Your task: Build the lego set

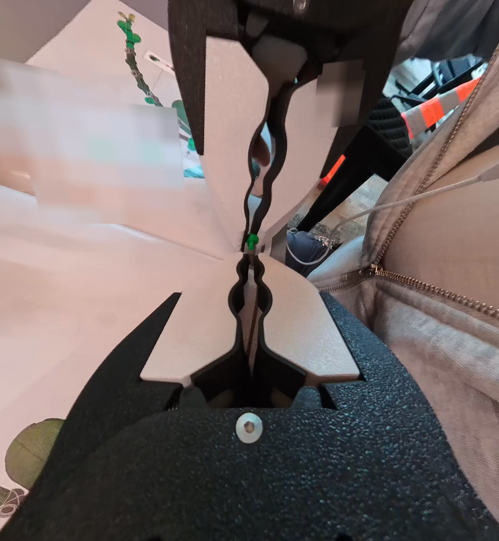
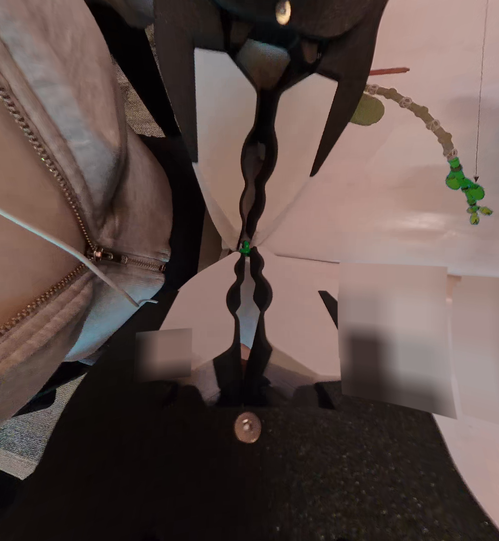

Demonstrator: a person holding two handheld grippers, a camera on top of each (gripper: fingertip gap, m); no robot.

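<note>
Your two grippers meet tip to tip. Left gripper (image 1: pixel 250 254) is closed on a thin dark thread (image 1: pixel 253 322); right gripper (image 2: pixel 245 254) is closed, pinching a small green bead (image 2: pixel 245 248) between the tips. Beaded strand (image 2: pixel 412 117) lies on the pale table (image 2: pixel 418 240). No readable writing. Beige zipped jacket (image 1: pixel 447 263) close by

Your two claws meet tip to tip, both pinching the small bead (image 1: pixel 251 240) between them. Take that bead as your landmark: the surface (image 1: pixel 101 278) spreads beneath it, the beaded strand (image 2: pixel 418 117) lies on that surface well beyond it, and your zipped jacket (image 1: pixel 447 263) hangs just beside it, toward your body.
</note>
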